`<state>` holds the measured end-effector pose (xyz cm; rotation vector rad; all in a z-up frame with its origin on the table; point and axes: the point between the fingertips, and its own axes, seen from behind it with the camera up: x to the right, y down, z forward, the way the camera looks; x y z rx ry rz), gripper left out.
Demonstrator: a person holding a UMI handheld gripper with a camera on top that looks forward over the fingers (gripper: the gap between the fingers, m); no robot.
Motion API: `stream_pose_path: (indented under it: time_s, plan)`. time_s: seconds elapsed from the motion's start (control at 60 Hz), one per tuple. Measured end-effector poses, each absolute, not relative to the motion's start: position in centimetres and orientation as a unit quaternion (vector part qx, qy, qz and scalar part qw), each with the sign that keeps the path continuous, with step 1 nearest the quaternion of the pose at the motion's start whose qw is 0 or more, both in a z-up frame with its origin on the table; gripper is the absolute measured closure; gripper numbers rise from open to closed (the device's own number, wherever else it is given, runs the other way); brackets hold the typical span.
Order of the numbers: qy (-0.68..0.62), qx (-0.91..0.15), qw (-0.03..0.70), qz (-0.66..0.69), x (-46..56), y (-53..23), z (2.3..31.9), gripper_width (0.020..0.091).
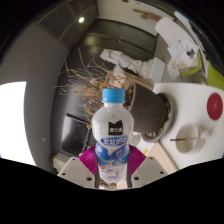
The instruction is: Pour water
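Between the pink pads of the hand-held gripper (112, 172), a water bottle (113, 135) is standing upright.

Both fingers are pressing on the bottle's lower body, its long axis is running vertical and its white cap is pointing up. Beyond it a pale bench (190, 125) is carrying a white appliance with a red knob (211, 107), a tangle of dry twigs (95, 75) is spreading behind, and a ceiling lamp (82, 19) is glowing above.
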<state>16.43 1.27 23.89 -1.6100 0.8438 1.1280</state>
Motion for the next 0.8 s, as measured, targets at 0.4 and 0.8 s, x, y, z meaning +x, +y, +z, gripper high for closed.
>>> stream_pose_path:
  time_s: [0.4,0.8]
  plan:
    - [0.092,-0.766,0.636,0.022,36.3,-0.1,23.1,0.0750]
    - [0.057,-0.825,0.560,-0.054,40.4,-1.7,5.8,0.0747]
